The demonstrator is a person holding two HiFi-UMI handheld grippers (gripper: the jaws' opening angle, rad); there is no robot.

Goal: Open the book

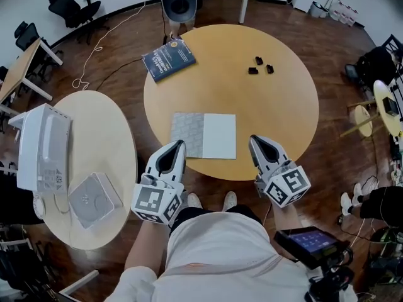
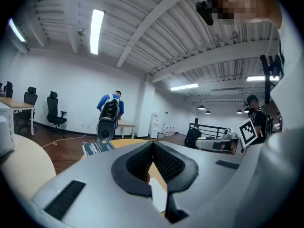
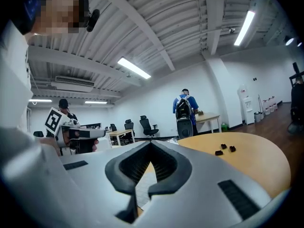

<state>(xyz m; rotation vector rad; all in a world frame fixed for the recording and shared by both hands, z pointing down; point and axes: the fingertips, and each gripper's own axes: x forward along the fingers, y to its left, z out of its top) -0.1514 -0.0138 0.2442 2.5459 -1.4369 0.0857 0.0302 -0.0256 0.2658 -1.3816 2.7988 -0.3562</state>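
While left gripper (image 1: 179, 147) and right gripper (image 1: 255, 142) hang at the table (image 1: 271, 109) near edge, each with jaws together on nothing, the grey-and-white book (image 1: 203, 135) lies flat just ahead, between them. Long axis crosswise, seemingly already spread open. Both equally near. Closed blue book (image 1: 168, 59) far-left, overhanging the rim.

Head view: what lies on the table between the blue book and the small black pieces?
Nothing: in the head view, only bare table separates blue book and black pieces.
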